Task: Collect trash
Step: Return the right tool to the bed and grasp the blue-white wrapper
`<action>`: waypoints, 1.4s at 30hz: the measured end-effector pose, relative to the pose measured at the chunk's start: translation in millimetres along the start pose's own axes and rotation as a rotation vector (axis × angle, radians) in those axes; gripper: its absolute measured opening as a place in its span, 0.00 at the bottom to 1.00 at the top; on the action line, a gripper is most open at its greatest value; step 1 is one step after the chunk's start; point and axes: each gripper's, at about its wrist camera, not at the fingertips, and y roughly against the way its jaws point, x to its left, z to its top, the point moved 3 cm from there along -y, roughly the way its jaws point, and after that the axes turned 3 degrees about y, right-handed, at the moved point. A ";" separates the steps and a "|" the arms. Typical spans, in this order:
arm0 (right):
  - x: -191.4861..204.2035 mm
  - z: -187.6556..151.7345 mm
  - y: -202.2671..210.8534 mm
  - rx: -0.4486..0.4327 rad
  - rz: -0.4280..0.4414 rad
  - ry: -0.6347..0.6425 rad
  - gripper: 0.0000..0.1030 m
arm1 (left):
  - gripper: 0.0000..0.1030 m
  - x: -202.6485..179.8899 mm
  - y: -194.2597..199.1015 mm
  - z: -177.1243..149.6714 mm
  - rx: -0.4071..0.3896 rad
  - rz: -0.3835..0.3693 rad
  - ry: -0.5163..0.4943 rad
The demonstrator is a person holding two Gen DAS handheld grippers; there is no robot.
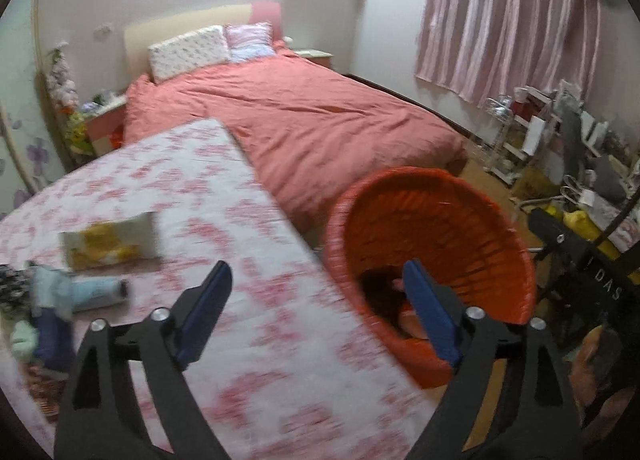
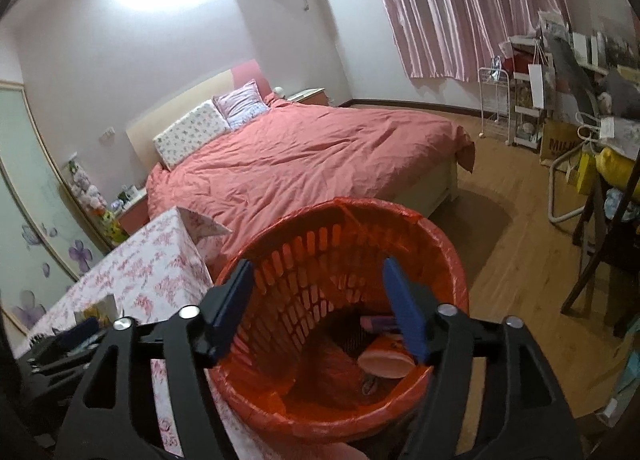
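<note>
Both tools wide open w/ nothing between the pads: left tool [image 1: 318, 302] hangs over the right edge of the pink-floral-cloth tabletop [image 1: 224, 195], right tool [image 2: 318, 294] sits right above the round orange slatted plastic bin w/ orange liner [image 2: 444, 256], which stands on the floor just beside that edge. Bin already has stuff at the bottom, incl. a pale pink rounded piece [image 2: 384, 364]. Still on the tabletop near its left edge: a yellow-white flat packet [image 1: 110, 246] and a light blue tube-ish thing [image 1: 98, 294], kinda blurry tbh.
</note>
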 end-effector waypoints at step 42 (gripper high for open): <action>324.7 -130.2 -16.2 0.342 0.398 0.452 0.53 | 0.93 331.7 141.5 -144.5 -0.004 0.402 0.473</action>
